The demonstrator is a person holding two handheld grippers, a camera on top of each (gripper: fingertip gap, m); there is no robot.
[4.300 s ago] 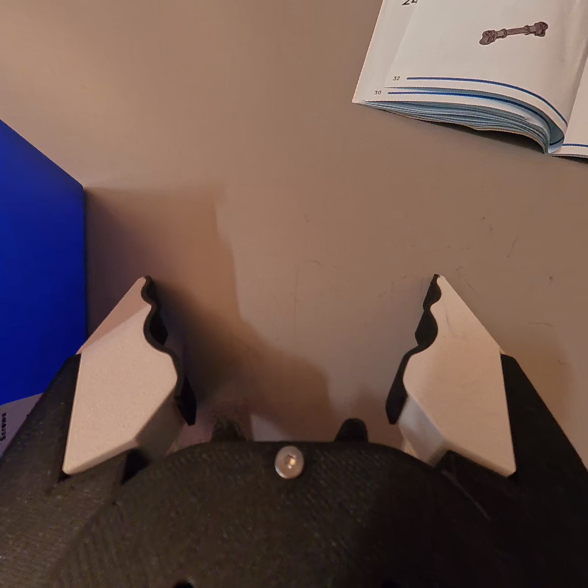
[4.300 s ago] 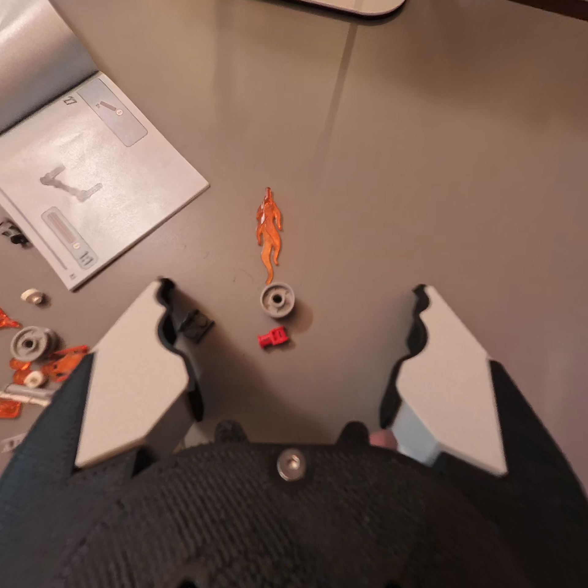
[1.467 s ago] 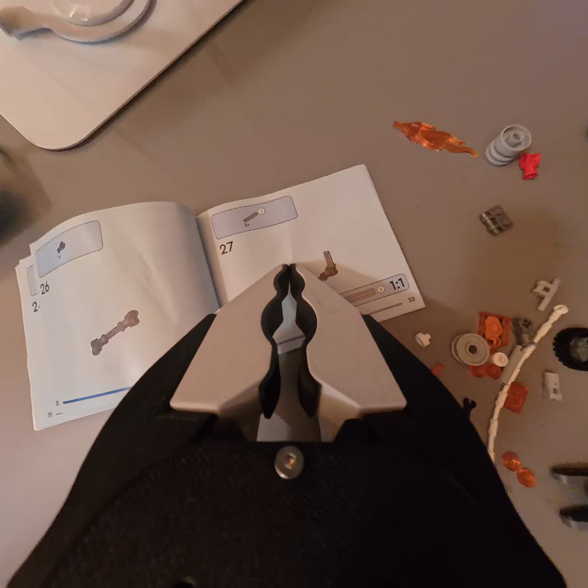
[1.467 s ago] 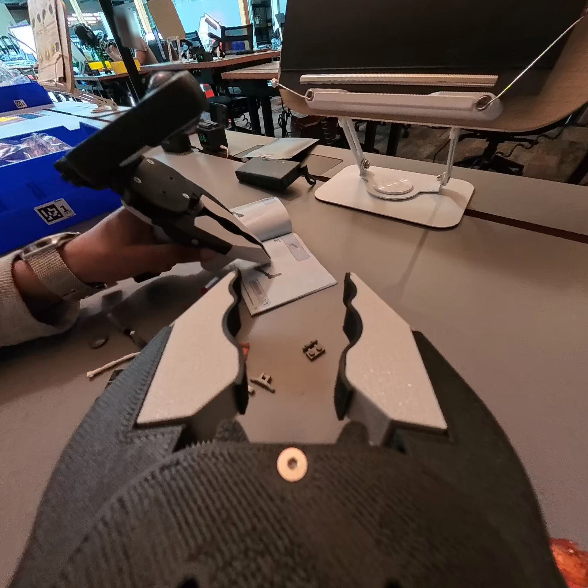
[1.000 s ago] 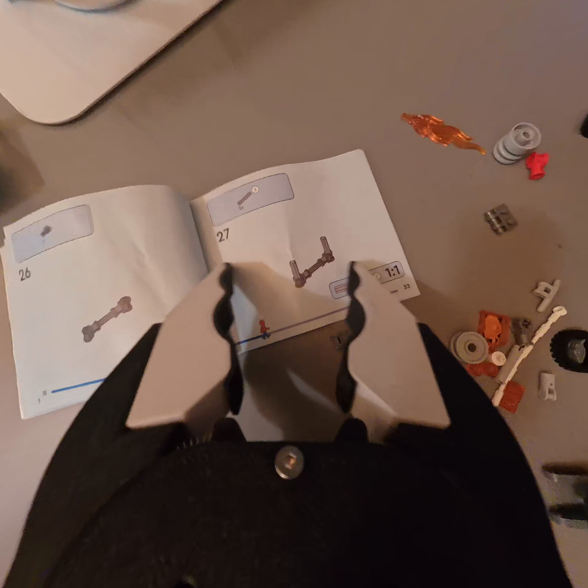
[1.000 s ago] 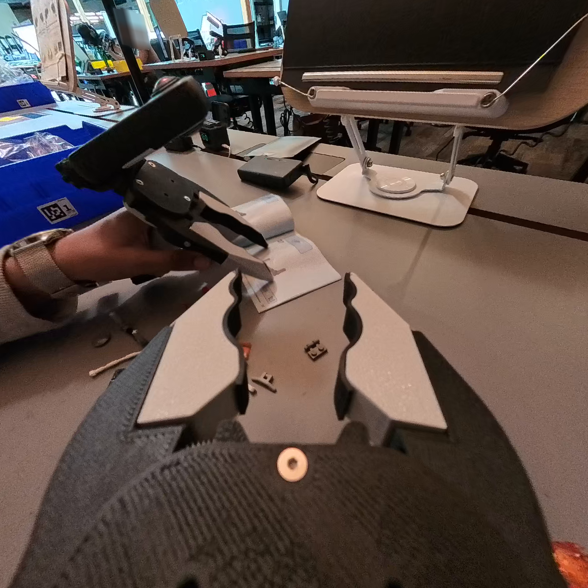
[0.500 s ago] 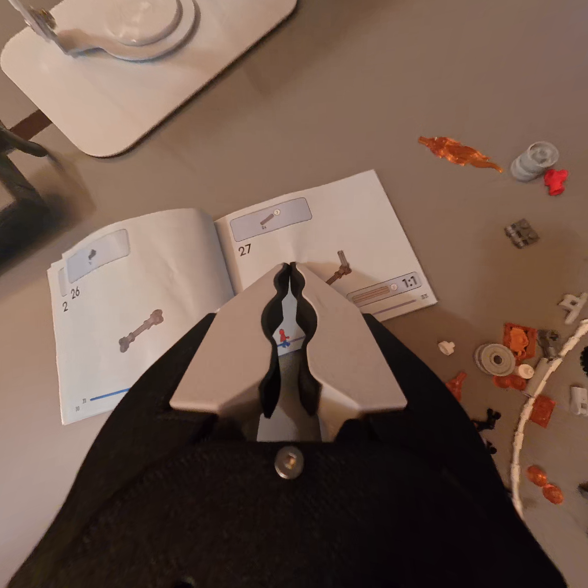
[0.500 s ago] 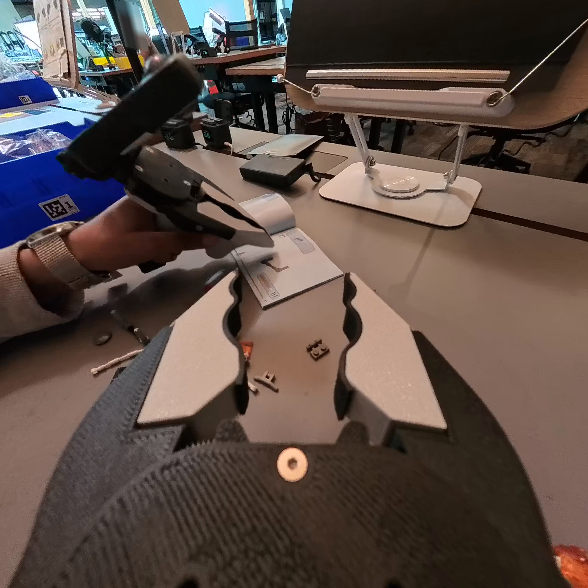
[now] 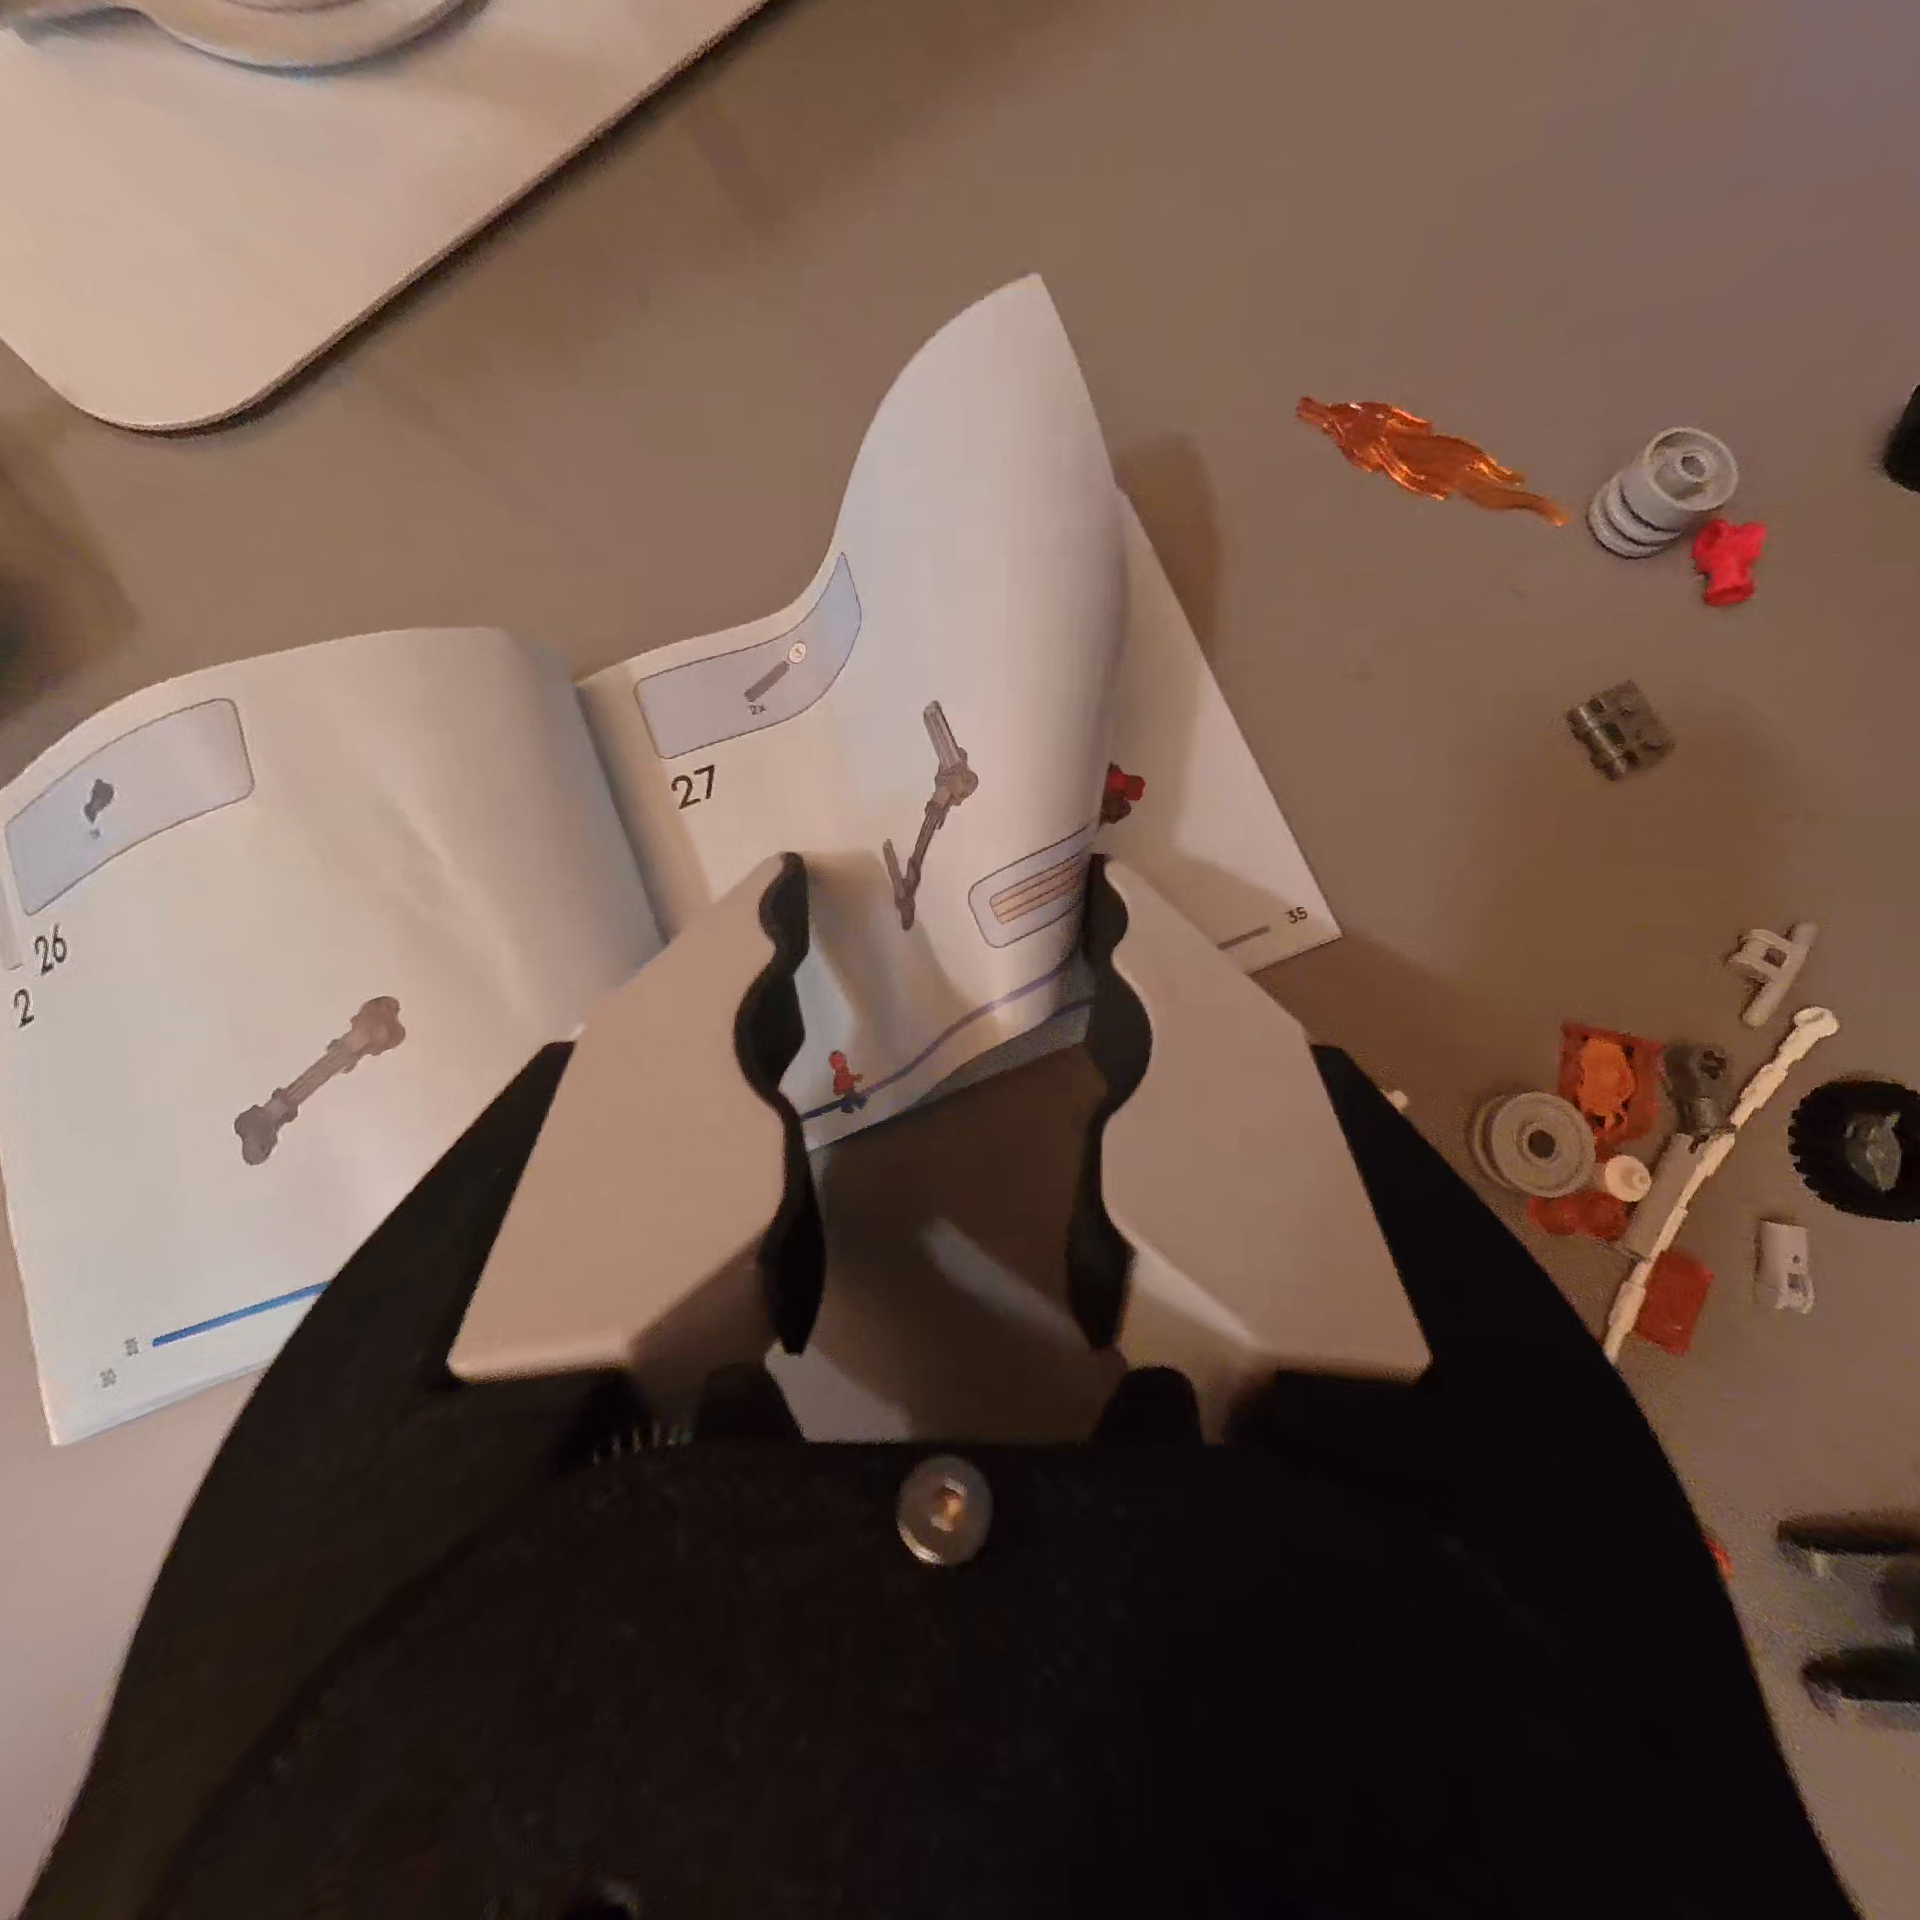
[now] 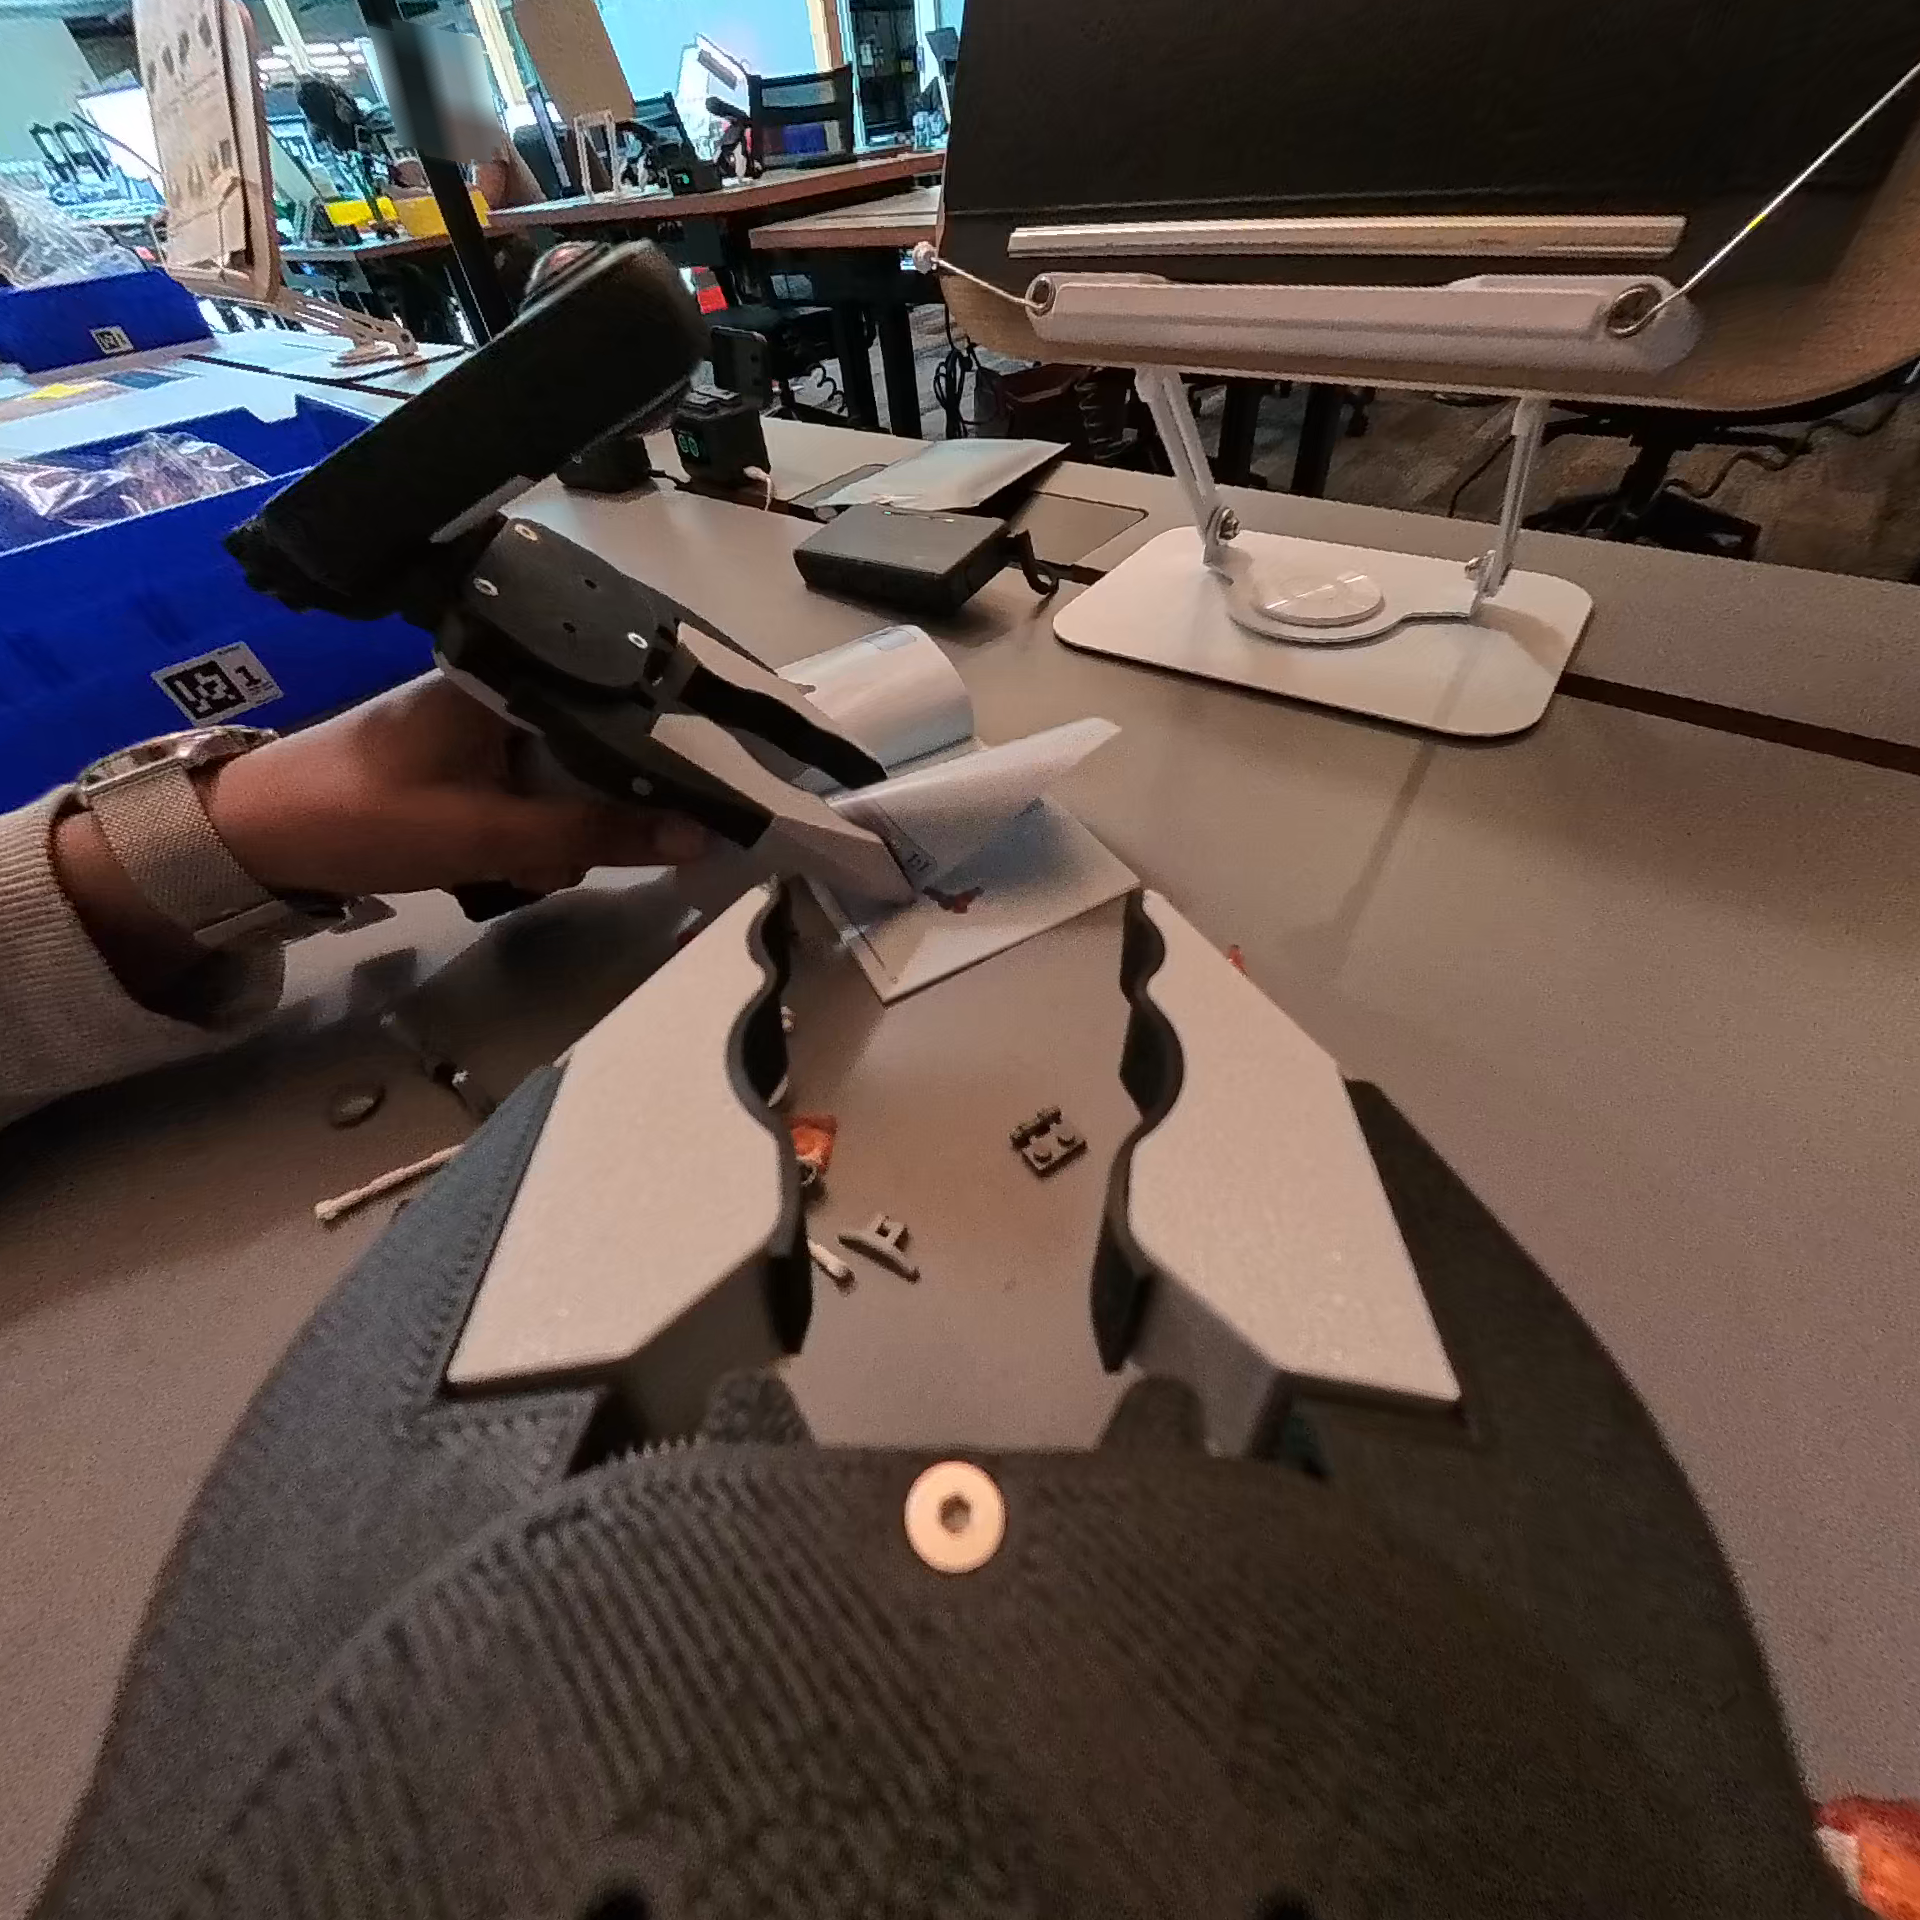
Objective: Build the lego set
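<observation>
**Q:** While the left hand-held gripper (image 9: pixel 940 883) hangs over the bench (image 9: pixel 1351 208), what is it doing?

**A:** Its fingers are parted, released, gripping nothing. An open instruction booklet (image 9: pixel 312 935) lies just ahead of them, with one page (image 9: pixel 997 540) curled upward between the tips.

**Q:** And the right hand-held gripper (image 10: pixel 951 914)?

**A:** Also spread apart and empty, low over the bench. A small dark plate (image 10: pixel 1049 1138) and a pale clip piece (image 10: pixel 883 1242) lie between its fingers.

**Q:** Where are the other lego pieces?

**A:** Right of the left hand-held gripper: an orange flame (image 9: pixel 1423 462), grey wheel hub (image 9: pixel 1662 499), red piece (image 9: pixel 1727 556), and a mixed cluster (image 9: pixel 1621 1143).
</observation>
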